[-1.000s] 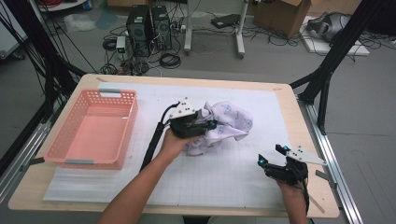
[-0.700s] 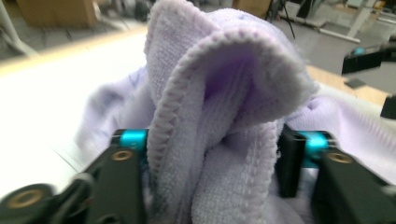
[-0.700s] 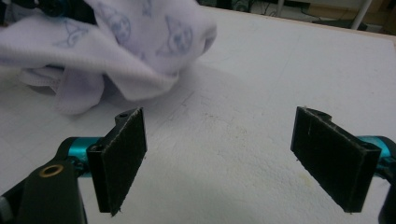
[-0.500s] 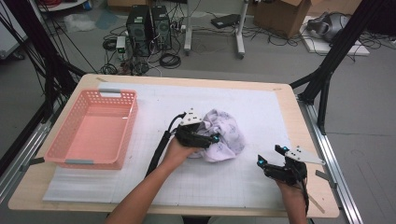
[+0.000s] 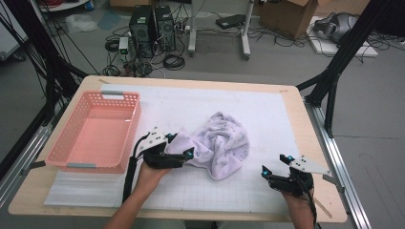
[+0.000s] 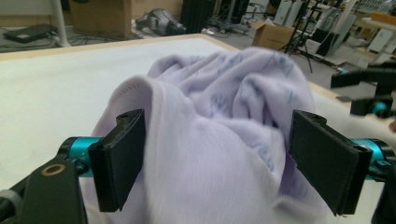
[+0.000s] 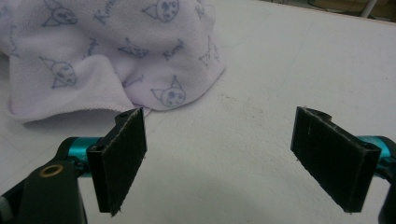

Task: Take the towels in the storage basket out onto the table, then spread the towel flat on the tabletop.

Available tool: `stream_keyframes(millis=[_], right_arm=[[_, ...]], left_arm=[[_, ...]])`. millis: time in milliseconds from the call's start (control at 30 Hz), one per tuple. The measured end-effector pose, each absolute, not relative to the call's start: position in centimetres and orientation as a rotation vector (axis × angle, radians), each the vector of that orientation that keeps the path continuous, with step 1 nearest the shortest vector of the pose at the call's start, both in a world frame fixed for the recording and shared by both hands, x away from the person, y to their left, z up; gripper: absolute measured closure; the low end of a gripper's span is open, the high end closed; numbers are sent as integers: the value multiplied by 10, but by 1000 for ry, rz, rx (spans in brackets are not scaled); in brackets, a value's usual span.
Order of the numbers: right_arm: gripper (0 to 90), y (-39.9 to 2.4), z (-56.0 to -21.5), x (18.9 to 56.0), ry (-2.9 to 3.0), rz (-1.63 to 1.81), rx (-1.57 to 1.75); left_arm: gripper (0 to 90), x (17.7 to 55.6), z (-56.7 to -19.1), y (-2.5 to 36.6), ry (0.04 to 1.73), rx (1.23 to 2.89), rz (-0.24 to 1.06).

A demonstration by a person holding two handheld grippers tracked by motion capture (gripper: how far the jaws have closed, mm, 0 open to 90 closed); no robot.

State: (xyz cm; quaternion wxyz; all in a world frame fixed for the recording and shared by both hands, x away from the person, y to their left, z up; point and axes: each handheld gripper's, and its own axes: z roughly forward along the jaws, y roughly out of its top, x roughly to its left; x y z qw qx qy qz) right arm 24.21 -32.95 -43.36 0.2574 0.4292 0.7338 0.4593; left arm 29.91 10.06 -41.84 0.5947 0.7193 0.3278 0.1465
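A crumpled lilac towel [image 5: 222,143] printed with little cat faces lies on the white mat [image 5: 267,109], near its middle. My left gripper [image 5: 180,145] is at the towel's left edge. Its jaws have just been opening and stand wide, with a hump of towel [image 6: 219,130] loosely between them in the left gripper view; the right pad is clear of the cloth. My right gripper [image 5: 276,164] is open near the front right of the mat with nothing between its pads. In the right gripper view the towel [image 7: 107,51] lies ahead and to the left of the right gripper [image 7: 219,158].
A pink plastic basket [image 5: 98,136] with nothing in it stands on the left of the table, close beside my left hand. The wooden table edge [image 5: 298,109] runs along the right. Black frame legs and cables stand on the floor beyond.
My left gripper has come left, nearer to me and lower, and its jaws have opened. The towel, bunched at the gripper before, now rests slack on the mat. The right gripper has stayed put.
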Motion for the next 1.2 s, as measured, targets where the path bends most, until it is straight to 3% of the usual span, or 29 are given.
stream_keyframes(millis=[1200], right_arm=[[172,-342,-439,248,1978,1203,1226]], left_arm=[[206,298,-423,122,743,1659,420]])
